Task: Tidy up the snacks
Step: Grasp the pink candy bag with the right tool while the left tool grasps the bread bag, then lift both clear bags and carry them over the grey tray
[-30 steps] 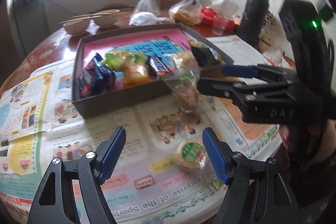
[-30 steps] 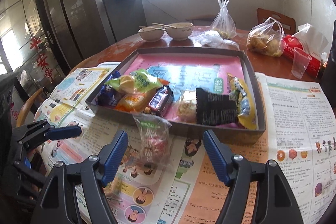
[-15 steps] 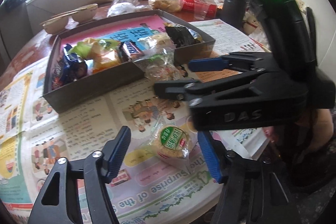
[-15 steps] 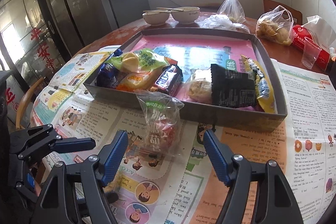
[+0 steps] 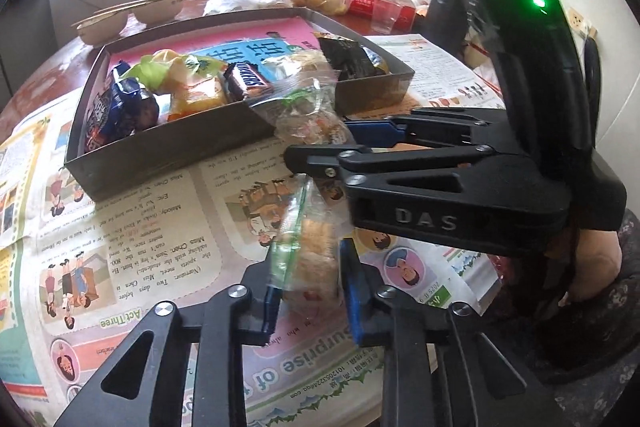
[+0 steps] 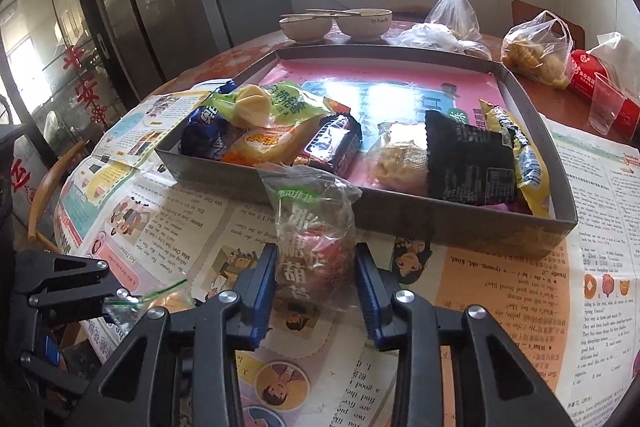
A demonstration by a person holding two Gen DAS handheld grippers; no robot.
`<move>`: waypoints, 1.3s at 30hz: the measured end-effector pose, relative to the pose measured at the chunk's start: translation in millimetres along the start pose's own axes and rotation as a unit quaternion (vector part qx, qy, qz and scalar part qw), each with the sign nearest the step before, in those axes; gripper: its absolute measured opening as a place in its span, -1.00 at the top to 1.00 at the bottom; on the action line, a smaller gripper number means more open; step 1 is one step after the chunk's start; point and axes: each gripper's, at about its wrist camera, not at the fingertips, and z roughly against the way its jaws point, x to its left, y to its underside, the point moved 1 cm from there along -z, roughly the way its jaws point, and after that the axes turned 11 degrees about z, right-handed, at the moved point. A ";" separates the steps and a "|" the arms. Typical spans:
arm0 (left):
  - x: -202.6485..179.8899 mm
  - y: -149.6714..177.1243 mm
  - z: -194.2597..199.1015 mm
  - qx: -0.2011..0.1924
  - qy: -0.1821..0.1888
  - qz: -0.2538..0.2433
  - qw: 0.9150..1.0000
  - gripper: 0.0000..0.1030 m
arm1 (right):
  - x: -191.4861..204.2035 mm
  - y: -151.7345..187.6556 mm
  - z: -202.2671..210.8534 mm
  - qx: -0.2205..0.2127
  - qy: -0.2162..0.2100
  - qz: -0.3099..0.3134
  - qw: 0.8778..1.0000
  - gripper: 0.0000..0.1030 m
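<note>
My left gripper (image 5: 310,287) is shut on a round cracker pack (image 5: 316,247) in clear wrap with a green edge, which stands on edge above the newspaper. My right gripper (image 6: 314,279) is closing, and its blue pads press both sides of a clear candy bag (image 6: 316,227) with a green label, just in front of the grey tray (image 6: 460,217). The tray, lined pink, holds several wrapped snacks, among them a Snickers bar (image 5: 248,81) and a black pack (image 6: 468,163). In the left wrist view the right gripper (image 5: 324,143) reaches in from the right. The left gripper (image 6: 114,287) shows at the right wrist view's lower left.
Newspaper (image 6: 500,287) covers the near half of the round table. Behind the tray stand two bowls (image 6: 336,23) with chopsticks, tied plastic bags (image 6: 536,51), a red tissue pack (image 6: 588,83) and a clear cup (image 6: 606,107). A tall dark fridge stands at the far left.
Both grippers sank onto their snacks and closed. The cracker pack, flat on the paper before, now stands on edge between the left pads. The candy bag is squeezed between the right pads.
</note>
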 end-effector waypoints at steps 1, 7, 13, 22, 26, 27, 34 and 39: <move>0.9 -0.3 1.4 -0.002 0.000 0.001 1.000 0.50 | -0.3 0.1 2.1 -0.002 0.000 0.000 1.000 0.27; 5.3 -10.7 13.3 -0.025 -0.002 0.011 1.000 0.51 | -9.6 -7.1 25.9 -0.032 0.003 -0.006 0.999 0.27; 13.9 -37.1 21.1 -0.055 -0.002 0.033 0.998 0.51 | -32.6 -14.5 46.5 -0.058 0.021 -0.032 0.998 0.27; 16.1 -79.9 22.1 -0.087 -0.006 0.047 0.995 0.51 | -63.2 -25.8 65.4 -0.089 0.043 -0.066 0.993 0.27; 12.3 -97.1 15.2 -0.091 -0.003 0.049 0.995 0.51 | -75.1 -32.1 72.8 -0.102 0.050 -0.076 0.991 0.27; 11.2 -101.2 12.9 -0.092 -0.003 0.050 0.994 0.51 | -79.0 -33.4 75.4 -0.107 0.051 -0.080 0.990 0.27; 8.7 -119.8 -6.5 -0.082 -0.002 0.060 0.995 0.51 | -98.0 -39.3 77.8 -0.118 0.076 -0.095 0.985 0.27; 12.8 -122.7 -20.5 -0.070 -0.003 0.071 0.995 0.51 | -108.9 -39.1 78.4 -0.131 0.076 -0.110 0.982 0.27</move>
